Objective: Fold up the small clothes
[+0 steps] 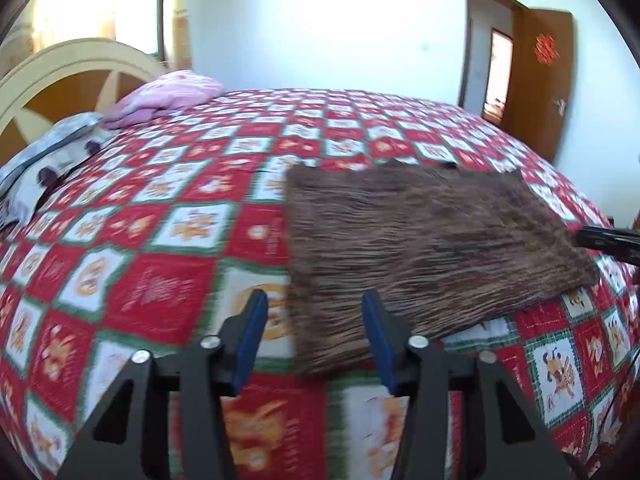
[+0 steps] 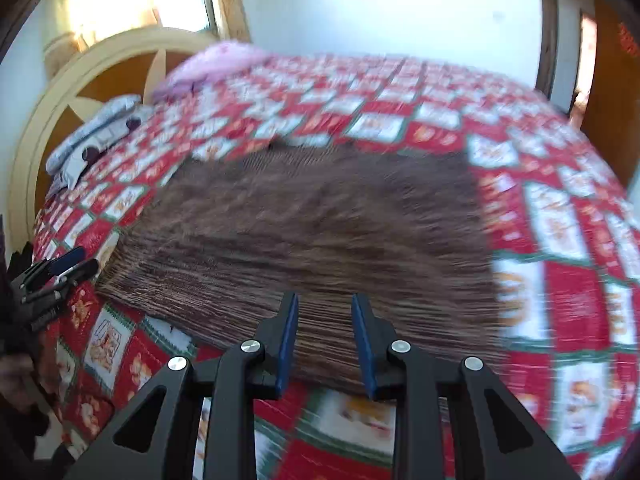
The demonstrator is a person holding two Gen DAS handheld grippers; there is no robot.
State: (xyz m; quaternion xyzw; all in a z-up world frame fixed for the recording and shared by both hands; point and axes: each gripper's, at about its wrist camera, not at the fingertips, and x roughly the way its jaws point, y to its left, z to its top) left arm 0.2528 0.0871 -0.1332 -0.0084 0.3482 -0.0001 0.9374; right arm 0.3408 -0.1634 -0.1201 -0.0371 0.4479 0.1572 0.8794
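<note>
Left wrist view: the cloth (image 1: 420,248) lay flat on the bed (image 1: 160,280), long axis left-right, near edge between the half-open, empty left gripper (image 1: 316,336); the right gripper (image 2: 325,332), narrowly open, held nothing.

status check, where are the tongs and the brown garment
Left tongs open, nothing gripped. Right tongs open, nothing gripped. Brown ribbed garment lies flat on the checked bedspread, folded. Nothing in the way; pink bedding far off by the headboard.
</note>
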